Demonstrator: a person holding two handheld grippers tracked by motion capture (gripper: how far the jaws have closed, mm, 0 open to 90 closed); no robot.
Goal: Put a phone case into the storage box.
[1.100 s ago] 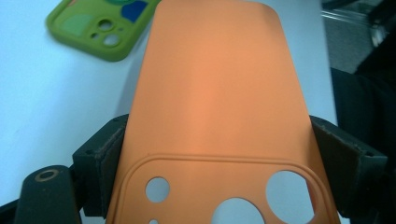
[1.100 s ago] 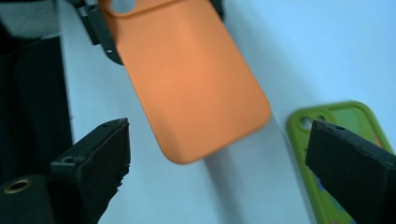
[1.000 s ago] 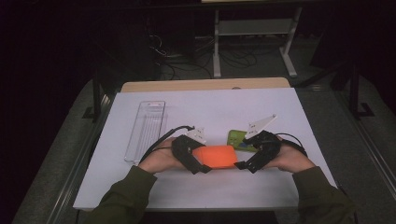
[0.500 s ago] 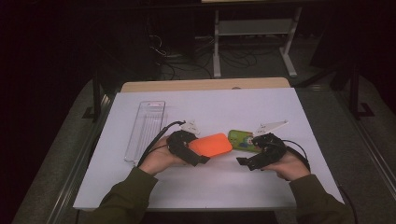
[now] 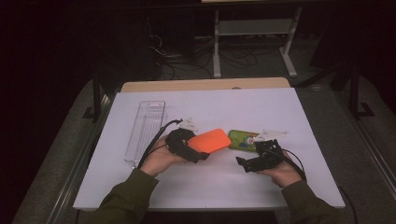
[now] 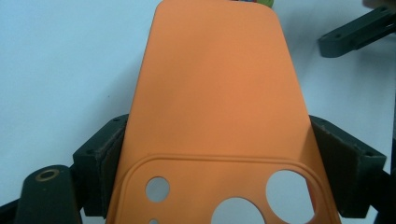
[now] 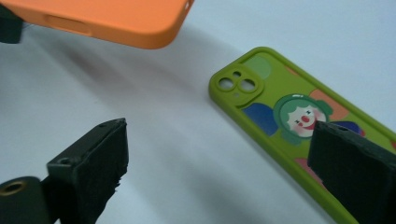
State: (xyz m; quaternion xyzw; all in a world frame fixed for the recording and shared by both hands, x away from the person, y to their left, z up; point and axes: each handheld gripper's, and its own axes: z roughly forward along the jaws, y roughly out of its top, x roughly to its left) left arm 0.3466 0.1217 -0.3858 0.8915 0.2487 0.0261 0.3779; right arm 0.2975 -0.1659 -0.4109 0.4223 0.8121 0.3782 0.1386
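Observation:
An orange phone case point(image 5: 212, 140) is held just above the table, its camera-hole end between the pads point(image 6: 109, 154) of my left gripper point(image 5: 198, 148), which is shut on it. In the left gripper view the orange case point(image 6: 215, 84) runs away from the jaws. A green phone case with a clown picture point(image 5: 243, 139) lies flat on the table just right of it. My right gripper point(image 5: 243, 165) stands open near the table's front, apart from both cases. In the right gripper view the green case point(image 7: 285, 112) lies beyond the right gripper point(image 7: 224, 144), partly behind the right jaw, with the orange case point(image 7: 116, 18) at the top left.
A clear plastic tray point(image 5: 145, 128) lies lengthwise at the left of the white table top point(image 5: 280, 107). A wooden edge point(image 5: 201, 85) runs along the back. Beyond it stand a metal shelf frame point(image 5: 252, 28) and cables on a dark floor.
My right gripper has come off the orange case and moved right and toward the near edge. The left gripper keeps the case, now tilted up to the right.

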